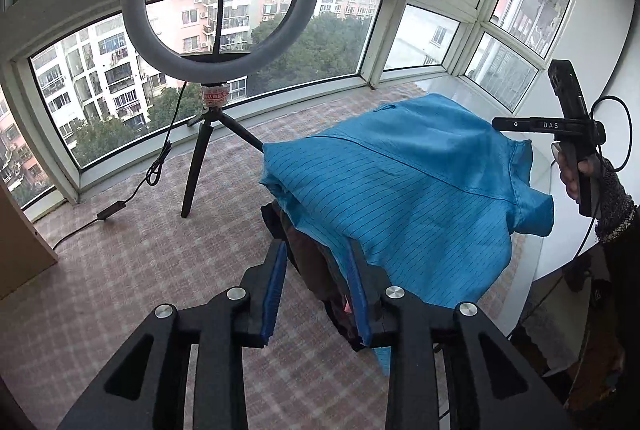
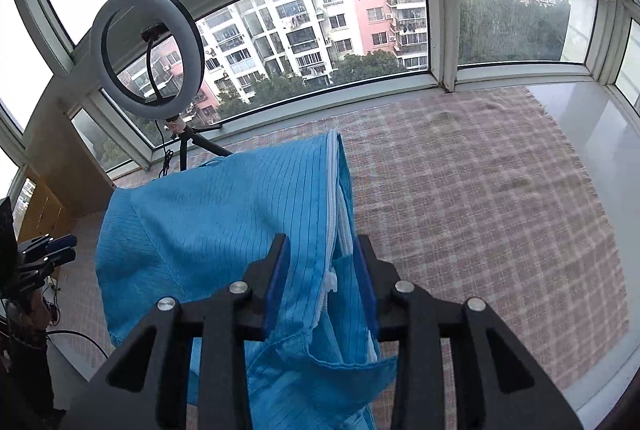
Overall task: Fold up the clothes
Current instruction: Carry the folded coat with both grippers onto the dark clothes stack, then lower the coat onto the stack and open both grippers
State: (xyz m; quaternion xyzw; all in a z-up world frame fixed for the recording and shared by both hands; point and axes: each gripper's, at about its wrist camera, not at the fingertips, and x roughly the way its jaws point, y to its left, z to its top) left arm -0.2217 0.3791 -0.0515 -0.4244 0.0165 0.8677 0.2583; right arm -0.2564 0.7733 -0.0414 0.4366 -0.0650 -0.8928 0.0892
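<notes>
Barely begun: blue pinstriped zip-front garment [image 2: 208, 222] bunched and unfolded, draped over a dark heap [image 1: 316, 262] on the pink checked cloth [image 2: 480, 190]. Left gripper [image 1: 318, 290] and right gripper [image 2: 322, 282] part-open, jaws loosely straddling fabric, not pinching. Spreading flat and all folds left.

Both wrist views close, angled down toward window; share blue garment [image 1: 400, 190], ring light [image 2: 148, 54].

Checked cloth [image 2: 480, 190] under ring-light tripod [image 1: 200, 158]
</notes>
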